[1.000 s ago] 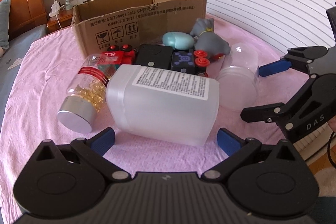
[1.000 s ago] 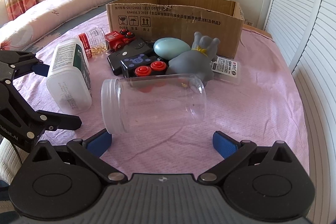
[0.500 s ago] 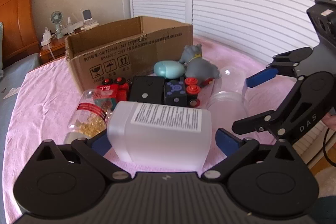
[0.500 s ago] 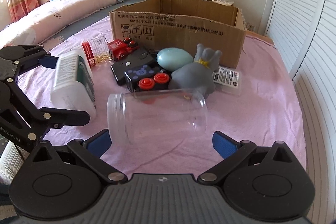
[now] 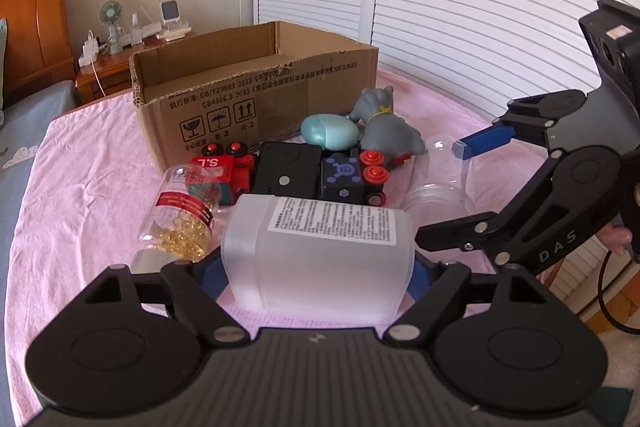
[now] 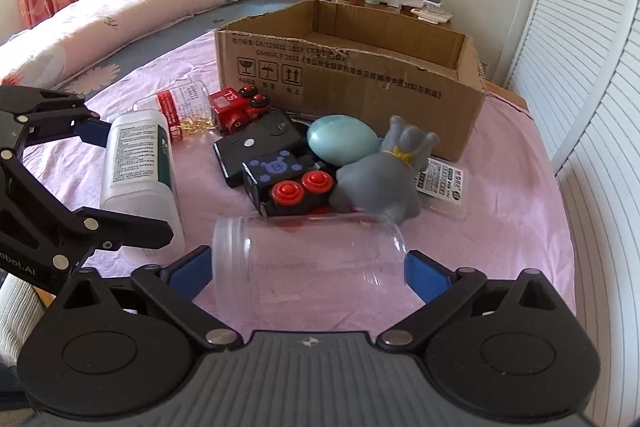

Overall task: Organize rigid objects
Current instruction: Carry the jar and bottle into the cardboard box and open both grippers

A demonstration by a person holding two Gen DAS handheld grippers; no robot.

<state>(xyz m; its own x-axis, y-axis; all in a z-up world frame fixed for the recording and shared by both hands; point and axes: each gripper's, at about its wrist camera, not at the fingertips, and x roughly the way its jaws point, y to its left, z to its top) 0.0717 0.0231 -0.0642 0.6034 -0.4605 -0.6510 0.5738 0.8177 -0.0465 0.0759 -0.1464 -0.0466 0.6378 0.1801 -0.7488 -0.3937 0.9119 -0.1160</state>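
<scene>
My left gripper (image 5: 316, 273) is shut on the frosted white bottle (image 5: 318, 251), which lies sideways between the pads and is lifted off the pink sheet; it also shows in the right wrist view (image 6: 140, 183). My right gripper (image 6: 308, 273) has closed around the clear empty jar (image 6: 308, 265), lying on its side, with both blue pads at its ends. The open cardboard box (image 6: 352, 75) stands behind the pile.
On the pink sheet (image 6: 500, 227) lie a pill bottle (image 5: 180, 215), a red toy train (image 5: 224, 167), a black power bank (image 5: 286, 171), a dark toy with red buttons (image 6: 288, 183), a teal egg (image 6: 342, 141) and a grey toy elephant (image 6: 384, 179).
My left gripper closed on the white bottle and raised it. My right gripper moved forward and closed around the clear jar.
</scene>
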